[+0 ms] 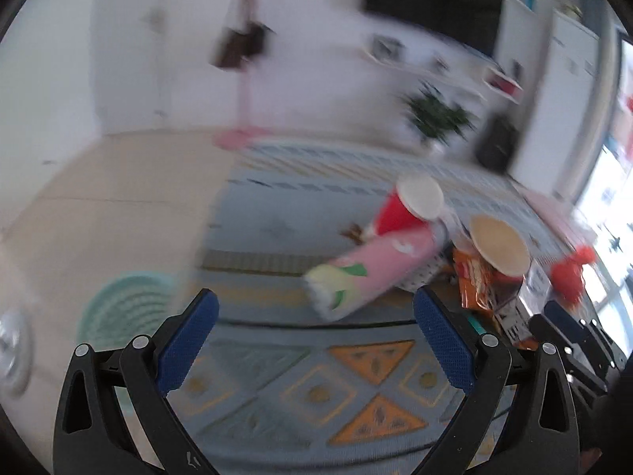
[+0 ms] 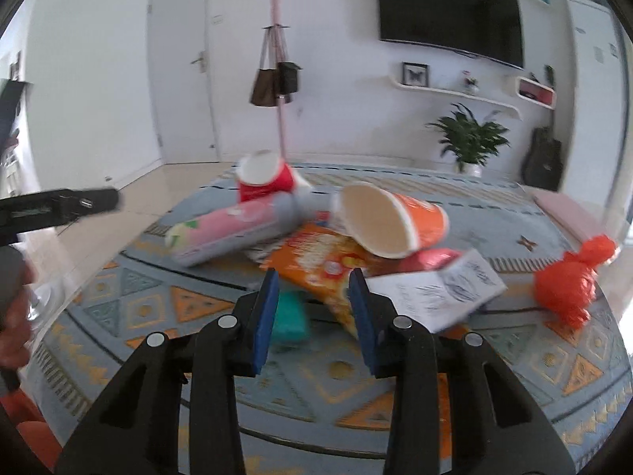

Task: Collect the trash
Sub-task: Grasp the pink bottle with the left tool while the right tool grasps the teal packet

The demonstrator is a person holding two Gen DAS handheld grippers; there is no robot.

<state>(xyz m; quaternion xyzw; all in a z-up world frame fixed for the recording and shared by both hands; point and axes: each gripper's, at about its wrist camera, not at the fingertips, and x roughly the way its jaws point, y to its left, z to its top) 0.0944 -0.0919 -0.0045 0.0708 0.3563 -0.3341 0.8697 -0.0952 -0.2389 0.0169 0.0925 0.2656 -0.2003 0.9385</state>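
A heap of trash lies on a patterned tabletop. It holds a pink tube can [image 2: 233, 229] on its side, a red cup [image 2: 263, 178], an orange paper cup [image 2: 389, 219], an orange snack bag [image 2: 324, 265], a white printed box [image 2: 439, 289] and a knotted red plastic bag [image 2: 569, 281]. My right gripper [image 2: 312, 301] is open, low over the table, with the snack bag's edge and a green packet [image 2: 290, 316] between its fingers. My left gripper [image 1: 316, 324] is open wide and empty, just short of the pink can [image 1: 368, 273]. The view is blurred.
A green woven basket [image 1: 126, 304] stands on the floor to the left of the table. Behind are a pink coat stand with bags [image 2: 277, 79], a wall television [image 2: 447, 16], a potted plant [image 2: 470, 138] and a guitar [image 2: 544, 162].
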